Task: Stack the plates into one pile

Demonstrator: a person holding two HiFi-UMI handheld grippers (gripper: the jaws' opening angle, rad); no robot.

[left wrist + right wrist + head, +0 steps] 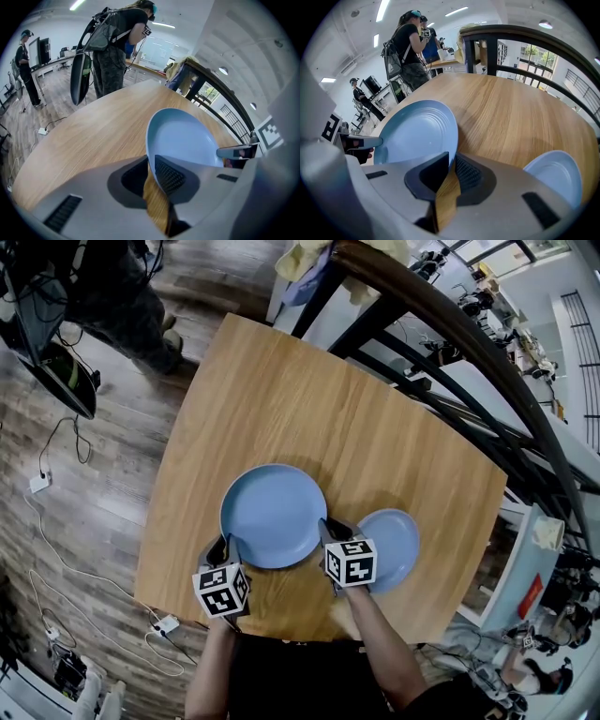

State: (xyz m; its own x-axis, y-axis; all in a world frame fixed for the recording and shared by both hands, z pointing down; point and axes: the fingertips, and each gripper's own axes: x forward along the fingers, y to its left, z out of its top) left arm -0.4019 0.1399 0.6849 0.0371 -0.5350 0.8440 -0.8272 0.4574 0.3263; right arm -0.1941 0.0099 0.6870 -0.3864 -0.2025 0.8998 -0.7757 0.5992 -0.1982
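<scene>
Left gripper [226, 543] and right gripper [327, 527] each pinch big plate [274, 512] rim. Small plate [396, 542] sits right of it. Shallow bite could slip on lift, dropping plate.

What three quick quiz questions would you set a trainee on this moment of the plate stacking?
1. True or false: the small plate already lies on top of the large plate.
2. Which gripper is closed on the large plate's rim? A. only the left gripper B. only the right gripper C. both
3. Fill in: the number of blue plates on the table is ___.

Key
1. False: the two plates lie side by side, with the small plate to the right of the large plate.
2. C: each gripper pinches the rim from its own side.
3. Two.
</scene>
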